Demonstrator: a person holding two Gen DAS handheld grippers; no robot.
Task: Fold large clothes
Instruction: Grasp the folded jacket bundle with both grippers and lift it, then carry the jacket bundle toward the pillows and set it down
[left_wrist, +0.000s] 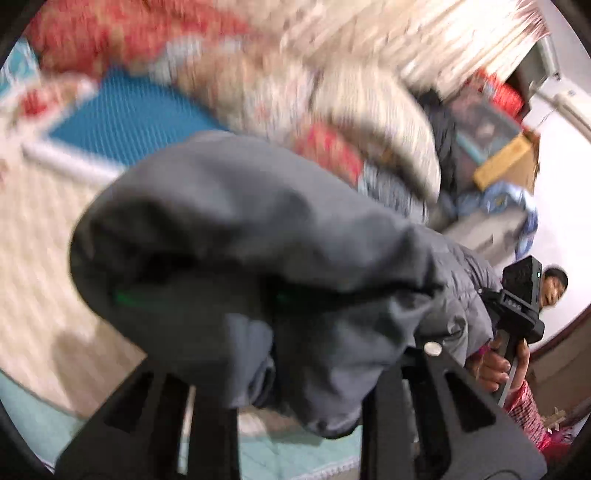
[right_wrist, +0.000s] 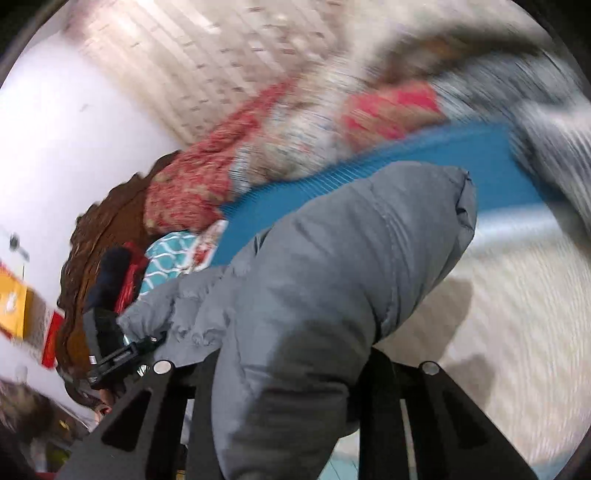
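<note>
Fingers (left_wrist: 436, 373) of both grippers pinch the grey padded jacket (right_wrist: 332, 266) above a blue mat (left_wrist: 122, 122).

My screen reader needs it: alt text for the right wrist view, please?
Right gripper clamps a puffy grey jacket that fills the middle of the blurred picture. Behind lie a blue mat and red patterned bedding.

Bed (left_wrist: 44, 236) under a cream textured cover, motion-blurred. On it a blue ribbed mat (right_wrist: 424, 162), with heaped red-and-cream patterned bedding (left_wrist: 147, 40) lying along the mat's far edge. Behind the heap, a pale patterned curtain (right_wrist: 207, 55). Plain white wall (right_wrist: 74, 122) beside the curtain. Past the heap's end, a yellow cardboard box (left_wrist: 506, 166) among stacked clutter. Light bright and even.
</note>
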